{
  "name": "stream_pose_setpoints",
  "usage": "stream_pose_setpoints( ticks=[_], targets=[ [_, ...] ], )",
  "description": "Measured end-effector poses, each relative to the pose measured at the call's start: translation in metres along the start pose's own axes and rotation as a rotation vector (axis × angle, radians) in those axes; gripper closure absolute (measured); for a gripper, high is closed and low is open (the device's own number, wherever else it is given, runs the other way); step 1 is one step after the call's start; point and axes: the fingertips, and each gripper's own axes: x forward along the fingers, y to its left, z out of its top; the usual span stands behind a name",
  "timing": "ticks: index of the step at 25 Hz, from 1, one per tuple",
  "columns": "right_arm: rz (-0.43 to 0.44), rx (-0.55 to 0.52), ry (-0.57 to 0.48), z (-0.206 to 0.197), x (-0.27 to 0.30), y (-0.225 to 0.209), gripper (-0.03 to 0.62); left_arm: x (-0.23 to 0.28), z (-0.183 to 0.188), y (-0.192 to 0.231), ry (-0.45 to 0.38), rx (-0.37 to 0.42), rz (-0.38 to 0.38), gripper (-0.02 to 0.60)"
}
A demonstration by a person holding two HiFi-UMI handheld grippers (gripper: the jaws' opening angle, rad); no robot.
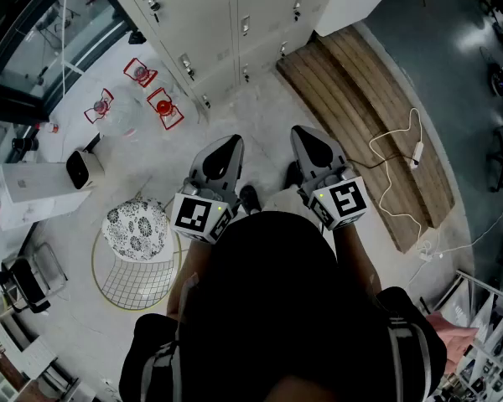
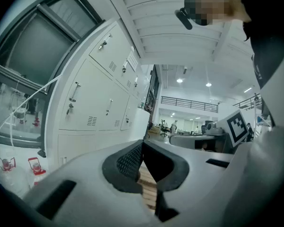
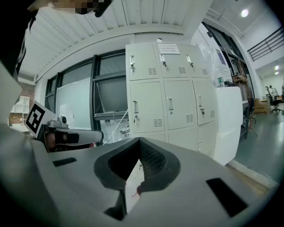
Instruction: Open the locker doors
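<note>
Near the body, the left gripper [image 1: 231, 143] and right gripper [image 1: 303, 134] hold their fingers [image 3: 154, 161] clenched on nothing. The lockers [image 1: 235, 23] stand well ahead, doors all closed (none within reach). I'd walk up, release the fingers, then square onto one handle [image 3: 135, 107].

You will find no word, number or brand to read here; the paper sheet [image 3: 169, 48] on the lockers [image 3: 173, 103] is too small to make out.

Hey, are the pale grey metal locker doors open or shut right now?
Shut. Every pale grey metal locker door in view sits flush with its neighbours, and no locker interior shows in any view.
</note>
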Motion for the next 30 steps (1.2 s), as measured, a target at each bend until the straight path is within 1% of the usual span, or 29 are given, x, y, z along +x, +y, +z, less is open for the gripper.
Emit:
stream_pose_setpoints(
  ticks=[6, 11, 13, 16, 19, 24, 28, 30],
  targets=[
    [-0.021, 0.001, -0.003, -0.005, 0.002, -0.01, 0.591, 0.009, -0.007, 0.002, 0.011, 0.002, -0.007, 0.563],
    [-0.037, 0.017, -0.005, -0.005, 0.0, -0.016, 0.591, 0.018, -0.007, 0.0, 0.021, 0.0, -0.033, 0.563],
    [-0.056, 0.033, -0.023, -0.003, -0.001, -0.021, 0.591, 0.023, -0.007, -0.002, 0.026, -0.002, -0.047, 0.563],
    [-0.08, 0.052, -0.076, 0.005, -0.004, -0.031, 0.591, 0.035, -0.009, -0.006, 0.034, 0.001, -0.072, 0.563],
    [-0.078, 0.026, -0.079, 0.003, -0.003, -0.044, 0.591, 0.052, -0.012, -0.01, 0.043, 0.001, -0.08, 0.563],
    [-0.066, 0.018, -0.07, 0.003, 0.01, -0.083, 0.591, 0.097, -0.01, -0.015, 0.044, 0.007, -0.086, 0.563],
    [-0.065, 0.045, -0.066, 0.007, 0.03, -0.127, 0.591, 0.143, -0.007, -0.015, 0.056, 0.012, -0.086, 0.563],
    [-0.05, 0.042, -0.062, 0.011, 0.038, -0.149, 0.591, 0.168, -0.004, -0.017, 0.062, 0.015, -0.083, 0.563]
  ],
)
